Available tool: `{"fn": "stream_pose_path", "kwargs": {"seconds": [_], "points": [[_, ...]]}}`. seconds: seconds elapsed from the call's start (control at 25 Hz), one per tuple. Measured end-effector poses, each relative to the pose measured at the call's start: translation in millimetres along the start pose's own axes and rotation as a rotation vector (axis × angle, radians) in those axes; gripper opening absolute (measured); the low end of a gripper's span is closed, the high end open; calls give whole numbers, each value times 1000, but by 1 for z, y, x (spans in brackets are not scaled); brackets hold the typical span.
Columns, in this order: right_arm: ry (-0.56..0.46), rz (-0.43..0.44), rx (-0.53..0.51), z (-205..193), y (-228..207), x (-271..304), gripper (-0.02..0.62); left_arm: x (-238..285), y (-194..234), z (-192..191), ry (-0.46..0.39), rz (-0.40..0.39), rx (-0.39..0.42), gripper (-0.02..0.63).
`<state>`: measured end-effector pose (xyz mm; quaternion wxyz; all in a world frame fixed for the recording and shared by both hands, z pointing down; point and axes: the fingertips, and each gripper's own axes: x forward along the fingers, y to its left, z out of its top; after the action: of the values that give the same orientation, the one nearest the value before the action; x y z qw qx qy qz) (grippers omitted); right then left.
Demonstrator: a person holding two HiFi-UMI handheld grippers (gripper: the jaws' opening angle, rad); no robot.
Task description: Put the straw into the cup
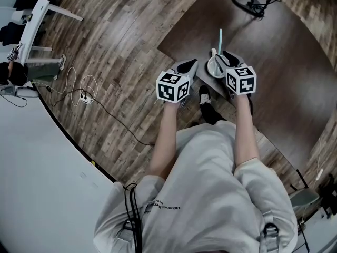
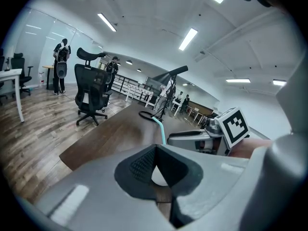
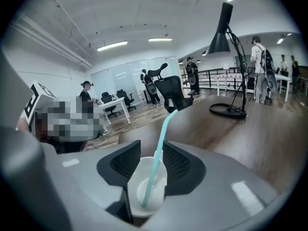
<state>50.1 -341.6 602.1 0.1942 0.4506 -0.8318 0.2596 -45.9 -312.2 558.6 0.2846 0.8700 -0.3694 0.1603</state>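
**Straw stands in the cup**

The cup [image 3: 153, 184] is small, white and round. It stands upright with its open mouth up on the dark brown tabletop [image 1: 295, 78], near the corner closest to the person. It sits between the spread fingers [image 3: 126, 161] of the right gripper [image 3: 151, 147]; whether its rim touches them cannot be told.

The straw [image 3: 160, 148] is pale turquoise and thin. Its lower end rests on the cup's bottom, and it leans against the far rim. Most of its length rises out of the mouth at a slant, with a slight bend near the top. In the head view the straw [image 1: 220, 37] pokes past the cup [image 1: 215, 67], away from the person.
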Motion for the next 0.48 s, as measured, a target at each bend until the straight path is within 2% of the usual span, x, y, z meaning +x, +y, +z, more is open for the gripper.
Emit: {"fn": "stream_pose_path", "kwargs": {"seconds": [0.16,0.48], "points": [[-7,-14,-27,3,6,-6,164,-8,-1,2,-25,-12,-24,0],[-33,-26,-26,7,11,-15,161,-18,-3,0,-30,-8,-9,0]]}}
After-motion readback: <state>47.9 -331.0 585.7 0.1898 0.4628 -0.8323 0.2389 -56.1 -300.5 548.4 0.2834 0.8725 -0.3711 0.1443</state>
